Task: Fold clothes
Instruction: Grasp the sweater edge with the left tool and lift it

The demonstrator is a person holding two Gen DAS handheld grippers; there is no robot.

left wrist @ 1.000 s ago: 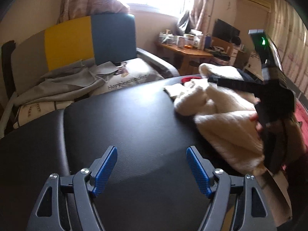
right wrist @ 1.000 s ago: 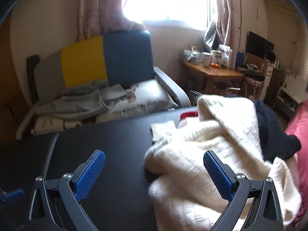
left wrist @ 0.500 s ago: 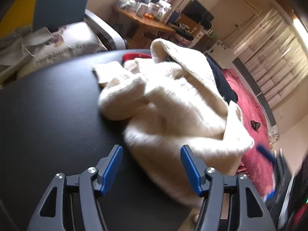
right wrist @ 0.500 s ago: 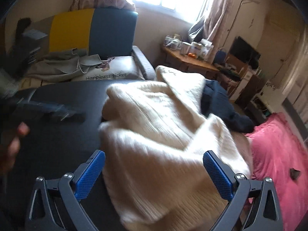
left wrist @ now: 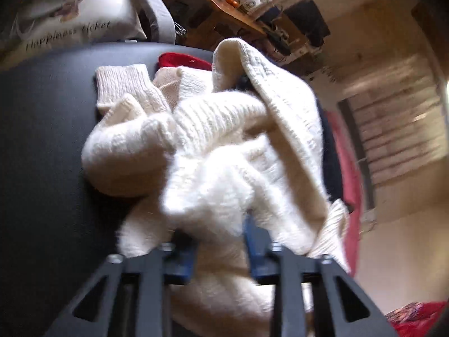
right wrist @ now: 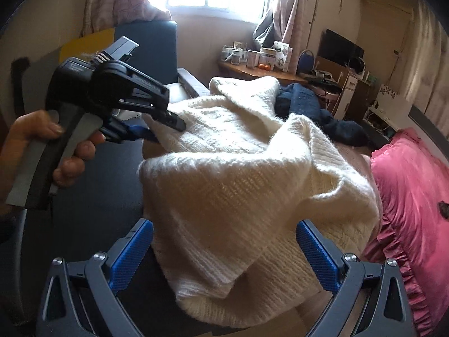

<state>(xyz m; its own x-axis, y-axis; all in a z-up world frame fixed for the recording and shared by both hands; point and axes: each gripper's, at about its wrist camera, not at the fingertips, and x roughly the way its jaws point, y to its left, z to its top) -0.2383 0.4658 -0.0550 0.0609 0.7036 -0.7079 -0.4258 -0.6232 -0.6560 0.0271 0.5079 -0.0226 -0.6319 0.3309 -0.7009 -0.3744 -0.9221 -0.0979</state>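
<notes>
A cream knitted sweater [left wrist: 213, 151] lies crumpled on the black table [left wrist: 42, 140]; it also shows in the right wrist view [right wrist: 247, 185]. My left gripper [left wrist: 220, 241] is pushed into the sweater's near fold, its blue pads close together with knit between them. In the right wrist view the left gripper [right wrist: 157, 129] bites the sweater's far left edge. My right gripper [right wrist: 224, 250] is open, its pads wide apart on either side of the sweater's near fold, holding nothing.
A red garment [left wrist: 182, 59] and a dark blue garment [right wrist: 308, 106] lie behind the sweater. A pink ruffled bedspread [right wrist: 415, 196] is at the right. A chair with a printed cushion [left wrist: 75, 25] and a cluttered wooden desk [right wrist: 261, 67] stand beyond the table.
My left gripper moved right and forward into the sweater and its jaws closed on the knit. My right gripper swung right over the sweater and stayed open.
</notes>
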